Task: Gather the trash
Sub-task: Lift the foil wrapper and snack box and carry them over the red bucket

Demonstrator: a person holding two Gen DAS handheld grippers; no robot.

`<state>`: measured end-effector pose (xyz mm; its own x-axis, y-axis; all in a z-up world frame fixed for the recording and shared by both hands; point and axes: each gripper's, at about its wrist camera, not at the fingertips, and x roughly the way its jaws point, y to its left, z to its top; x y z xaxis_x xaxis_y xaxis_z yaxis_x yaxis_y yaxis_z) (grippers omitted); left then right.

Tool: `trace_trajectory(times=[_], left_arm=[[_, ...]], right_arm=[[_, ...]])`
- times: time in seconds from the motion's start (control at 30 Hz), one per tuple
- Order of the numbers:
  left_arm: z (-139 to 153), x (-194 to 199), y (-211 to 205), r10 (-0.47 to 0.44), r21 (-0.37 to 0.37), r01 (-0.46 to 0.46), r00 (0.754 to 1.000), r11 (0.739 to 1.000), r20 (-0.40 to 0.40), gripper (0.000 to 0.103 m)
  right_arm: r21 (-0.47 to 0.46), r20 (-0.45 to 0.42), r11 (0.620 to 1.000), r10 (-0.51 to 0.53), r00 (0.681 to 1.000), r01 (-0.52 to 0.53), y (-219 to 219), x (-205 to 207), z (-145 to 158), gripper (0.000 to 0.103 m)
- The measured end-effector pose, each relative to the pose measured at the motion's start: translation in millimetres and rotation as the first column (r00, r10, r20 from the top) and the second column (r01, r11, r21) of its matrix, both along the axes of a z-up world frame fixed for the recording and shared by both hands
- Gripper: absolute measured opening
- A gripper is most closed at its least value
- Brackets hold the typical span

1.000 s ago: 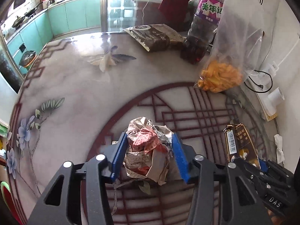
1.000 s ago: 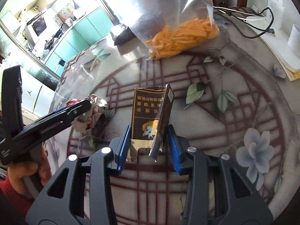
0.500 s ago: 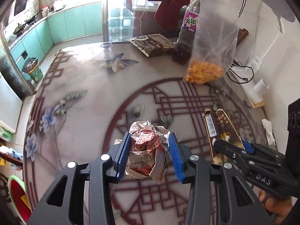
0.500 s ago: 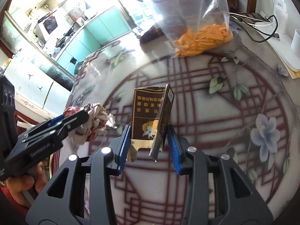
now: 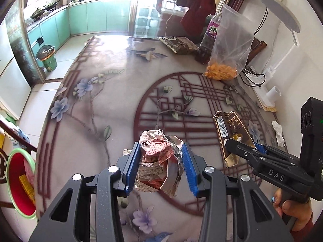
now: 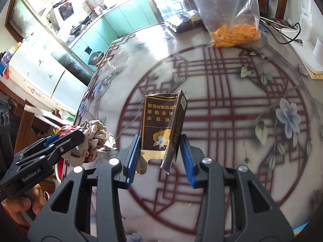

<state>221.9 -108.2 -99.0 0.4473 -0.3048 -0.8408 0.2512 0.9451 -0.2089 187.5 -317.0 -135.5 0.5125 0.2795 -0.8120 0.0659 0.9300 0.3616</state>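
Since a second ago you have raised both loads well clear of the table [image 5: 105,64]: the patterned top now sits much farther below in both views, and a red bin with a green rim [image 5: 19,183] has come into sight at the near left edge, below table level.

Left gripper [image 5: 160,168]: clenched on the crumpled wrapper ball [image 5: 158,162], foil and red paper pinched between the blue pads, hanging in the air over the near half of the table. In the right wrist view the same ball [image 6: 90,139] shows at left, off the surface.

Right gripper [image 6: 159,158]: clamped on the flattened brown cigarette pack [image 6: 163,125], held by its torn gold end and pointing away from you. It is also airborne; the left wrist view shows the pack [image 5: 230,133] off to the right.

Progress, as a judgement: both pickups are done, carry is under way, no drop made yet. The bin already holds some scraps, and it is likely your target; you need to swing both loads to the near left.

Possibly left to collect: a white tissue scrap [image 5: 278,133] at the right table edge. The bag of orange snacks [image 5: 228,60], dark foil packet [image 5: 178,44] and bottle [image 5: 210,38] at the far side look like kept goods, though you cannot tell for certain.
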Motion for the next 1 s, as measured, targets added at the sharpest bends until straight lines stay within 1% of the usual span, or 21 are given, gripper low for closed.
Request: trace_trajectory(times=[0.27, 0.5, 0.6, 0.7, 0.83, 1.0], left_arm=[[10.3, -29.6, 36.7, 0.054, -0.038, -0.053, 0.998, 0.998, 0.025, 0.039], [16.9, -47.9, 72.2, 0.067, -0.056, -0.064, 0.996, 0.996, 0.058, 0.040], [18.7, -54.2, 91.8, 0.072, -0.062, -0.067, 0.995, 0.996, 0.076, 0.040], [18.5, -59.9, 118.4, 0.107, -0.046, -0.105, 0.993, 0.993, 0.056, 0.040], [17.7, -71.3, 162.1, 0.170, -0.029, -0.168, 0.984, 0.985, 0.062, 0.040], [19.0, -81.6, 204.0, 0.174, 0.009, -0.176, 0.981, 0.984, 0.086, 0.040]], right_arm=[[-0.058, 0.005, 0.998, 0.037, 0.999, -0.036, 34.8, -27.3, 18.1, 0.039], [-0.109, 0.031, 0.992, 0.065, 0.997, -0.061, 71.2, -39.2, 37.8, 0.039], [-0.135, 0.047, 0.989, 0.072, 0.996, -0.065, 94.7, -42.3, 45.6, 0.039], [-0.145, 0.054, 0.987, 0.078, 0.996, -0.069, 119.6, -44.7, 53.6, 0.039], [-0.156, 0.071, 0.984, 0.099, 0.993, -0.087, 158.5, -48.3, 62.9, 0.039], [-0.153, 0.079, 0.981, 0.137, 0.987, -0.124, 207.6, -50.1, 68.0, 0.039]])
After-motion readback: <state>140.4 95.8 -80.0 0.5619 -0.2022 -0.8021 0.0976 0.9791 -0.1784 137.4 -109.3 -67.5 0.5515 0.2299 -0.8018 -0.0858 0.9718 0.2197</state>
